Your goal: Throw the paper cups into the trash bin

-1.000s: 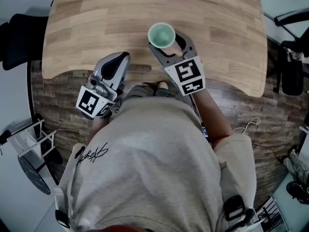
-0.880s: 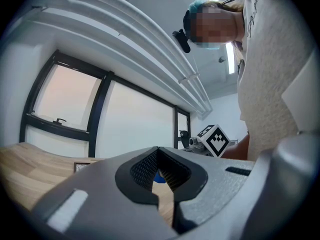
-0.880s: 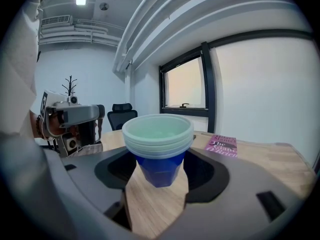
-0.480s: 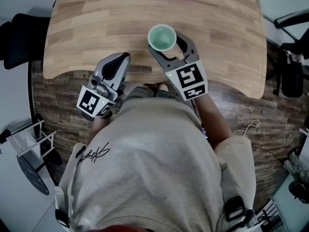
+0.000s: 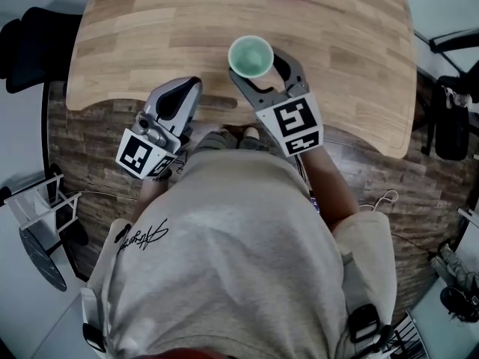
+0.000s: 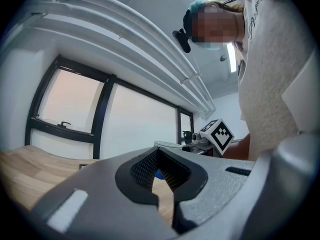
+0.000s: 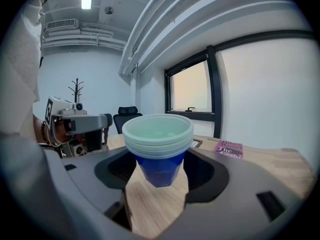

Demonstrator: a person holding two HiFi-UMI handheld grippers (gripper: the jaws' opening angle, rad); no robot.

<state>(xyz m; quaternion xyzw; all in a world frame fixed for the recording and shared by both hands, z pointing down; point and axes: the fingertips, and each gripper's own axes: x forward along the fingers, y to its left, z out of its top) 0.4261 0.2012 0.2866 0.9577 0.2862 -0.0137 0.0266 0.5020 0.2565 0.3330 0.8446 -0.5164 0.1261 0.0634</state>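
– Wood-plank surface (image 5: 344,58), head view: where does the stack of paper cups (image 5: 250,55) lie relative to the tools?

– At upper centre of the frame, upright with its mouth facing up, directly between the two jaws of the right gripper (image 5: 254,62). The left gripper (image 5: 188,90) sits at centre left near the surface's edge, apart from the stack, so the right one is clearly the nearer.

– And the state of each gripper?

– Right gripper view: the jaws are spread wide and flank the blue cup walls, with a little gap visible on either side, so the stack is bracketed rather than clamped. Left gripper view: the jaws are drawn together at the tips with nothing between them.

– What does the coming move turn on?

– Probably closing on the stack across its width. No trash bin shows in any view.
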